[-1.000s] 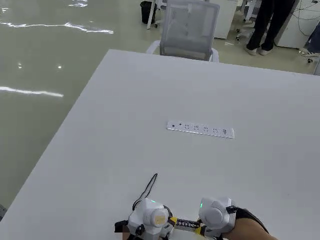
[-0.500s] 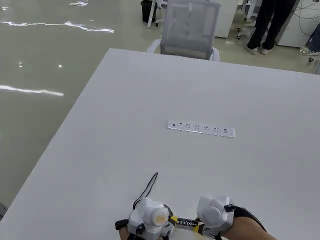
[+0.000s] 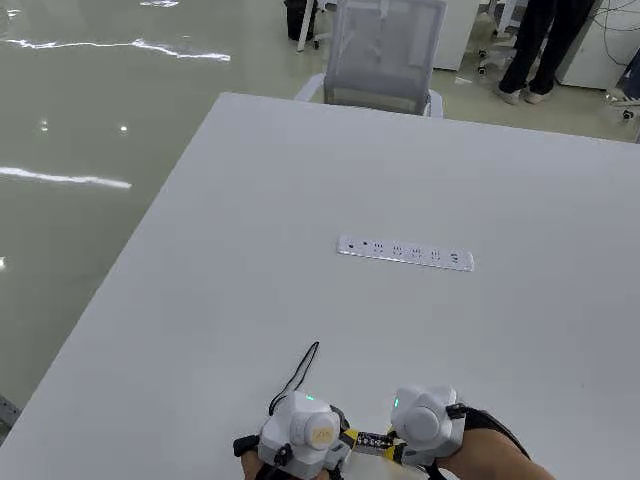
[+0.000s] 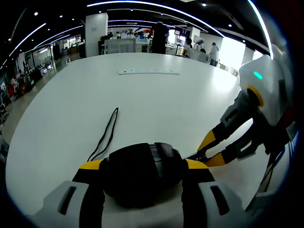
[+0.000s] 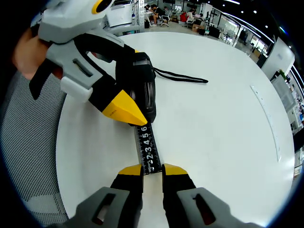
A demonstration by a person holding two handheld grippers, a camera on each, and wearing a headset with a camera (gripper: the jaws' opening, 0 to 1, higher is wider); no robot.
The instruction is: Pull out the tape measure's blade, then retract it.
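My left gripper (image 4: 142,166) is shut on the black tape measure (image 4: 142,178), which rests low on the white table. Its black wrist strap (image 4: 107,135) trails away across the tabletop. My right gripper (image 5: 152,168) is shut on the tip of the blade (image 5: 146,145), drawn out a short way, with numbers up to 6 showing before the case (image 5: 137,85). In the head view the left gripper (image 3: 340,440) and right gripper (image 3: 400,447) sit close together at the table's near edge, with the short blade (image 3: 373,440) between them.
A white power strip (image 3: 405,252) lies flat mid-table, well beyond the grippers. The white table (image 3: 250,250) spreads wide to the front and right. A grey mesh chair (image 3: 385,45) stands at its far edge, and a person stands past it.
The two grippers have drawn slightly closer together, and the stretch of blade between them looks a little shorter. The head camera has tilted a bit.
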